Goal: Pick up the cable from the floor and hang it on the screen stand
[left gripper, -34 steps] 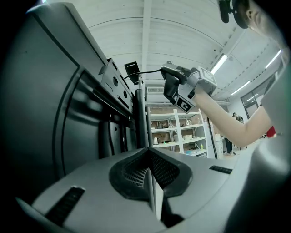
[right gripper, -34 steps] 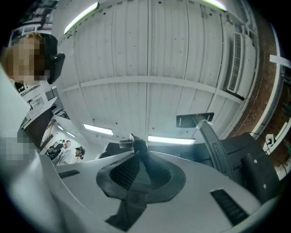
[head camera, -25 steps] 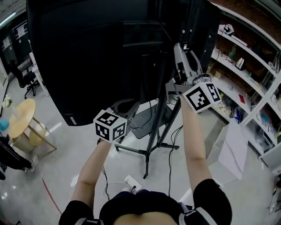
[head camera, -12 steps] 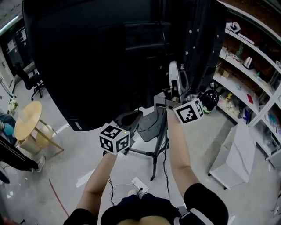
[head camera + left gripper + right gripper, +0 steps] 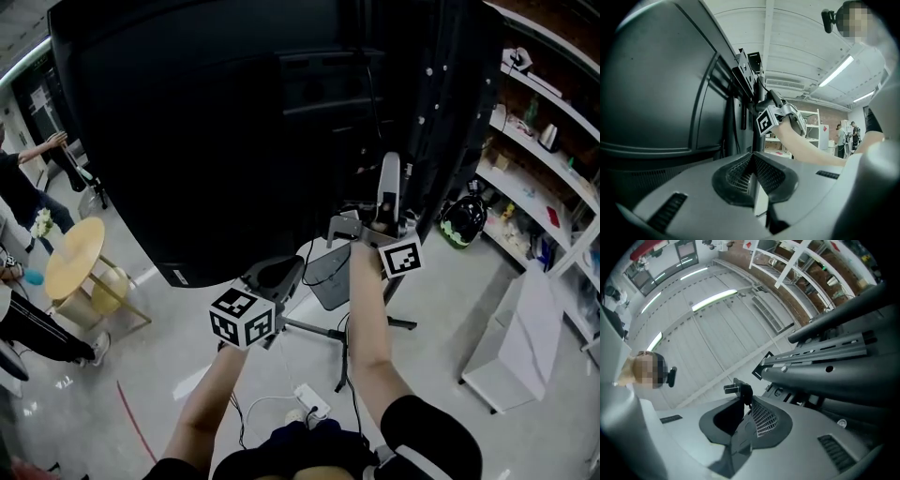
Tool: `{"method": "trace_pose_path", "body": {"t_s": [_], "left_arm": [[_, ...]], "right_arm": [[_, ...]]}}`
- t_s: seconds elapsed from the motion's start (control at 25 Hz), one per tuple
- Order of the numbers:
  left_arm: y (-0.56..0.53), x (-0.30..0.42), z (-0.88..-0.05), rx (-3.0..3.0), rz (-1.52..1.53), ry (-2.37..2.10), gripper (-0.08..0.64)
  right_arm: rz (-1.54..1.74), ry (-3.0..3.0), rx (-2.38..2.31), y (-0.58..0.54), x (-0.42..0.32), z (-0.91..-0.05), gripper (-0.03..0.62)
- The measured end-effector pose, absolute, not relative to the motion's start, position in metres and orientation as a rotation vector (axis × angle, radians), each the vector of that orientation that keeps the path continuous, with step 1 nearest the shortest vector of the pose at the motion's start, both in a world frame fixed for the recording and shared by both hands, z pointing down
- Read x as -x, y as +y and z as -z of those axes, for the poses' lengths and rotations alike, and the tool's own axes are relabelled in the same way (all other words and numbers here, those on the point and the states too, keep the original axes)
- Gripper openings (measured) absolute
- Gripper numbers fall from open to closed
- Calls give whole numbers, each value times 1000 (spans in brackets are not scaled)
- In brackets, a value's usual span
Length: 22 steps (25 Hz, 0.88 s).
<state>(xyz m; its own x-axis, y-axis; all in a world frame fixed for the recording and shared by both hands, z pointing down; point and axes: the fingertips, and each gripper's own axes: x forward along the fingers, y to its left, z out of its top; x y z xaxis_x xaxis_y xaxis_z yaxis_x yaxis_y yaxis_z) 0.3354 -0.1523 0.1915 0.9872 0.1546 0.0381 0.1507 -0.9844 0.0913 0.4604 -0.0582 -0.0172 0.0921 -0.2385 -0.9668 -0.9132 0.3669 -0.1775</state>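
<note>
1. Two grippers are up behind the screen (image 5: 206,122), and we judge this to be the hanging step, with the cable's plug end well off the floor.
2. Right gripper (image 5: 746,401) points steeply up. Its jaws are narrowed onto the black plug (image 5: 739,391), prongs poking out to the left, just below the screen stand (image 5: 834,319) and its drilled mounting rail (image 5: 825,352).
3. Left gripper (image 5: 752,164) sits lower and to the left, held level, jaws pressed together. A dark strand trails out beneath them, and we take it for the cable (image 5: 772,224) pinched there, though it's thin and hard to read.
4. To do this well, we'd carry the plug end right over a bar or bracket of the stand, not merely against it. The left side should feed slack, and we'd release only once the cable's weight hangs on both sides.
5. Careful here: the rail's edges could snag the prongs, and a short overhang would likely slide straight back down.
6. Down below we've got a pale, glossy floor (image 5: 169,366), with a white power strip (image 5: 312,401) near our feet.
7. Around the room there's open shelving (image 5: 553,178) at the far right with a white panel (image 5: 516,347) leaning near it. A small round desk (image 5: 75,255) stands on the left, with people beyond it.
</note>
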Motion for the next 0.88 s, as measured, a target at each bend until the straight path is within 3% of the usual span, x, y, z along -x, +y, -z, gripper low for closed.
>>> {"method": "trace_pose_path", "body": {"t_s": [0.44, 0.6, 0.88], "left_arm": [[-148, -339, -197, -3043, -80, 257, 8], [-144, -337, -197, -3042, -79, 263, 8], [-142, -330, -200, -3023, -80, 262, 8]], "right_arm": [[-566, 1380, 1028, -65, -473, 5, 67], [-516, 1379, 1004, -66, -474, -3, 154], [-469, 1396, 1058, -65, -461, -23, 163]]}}
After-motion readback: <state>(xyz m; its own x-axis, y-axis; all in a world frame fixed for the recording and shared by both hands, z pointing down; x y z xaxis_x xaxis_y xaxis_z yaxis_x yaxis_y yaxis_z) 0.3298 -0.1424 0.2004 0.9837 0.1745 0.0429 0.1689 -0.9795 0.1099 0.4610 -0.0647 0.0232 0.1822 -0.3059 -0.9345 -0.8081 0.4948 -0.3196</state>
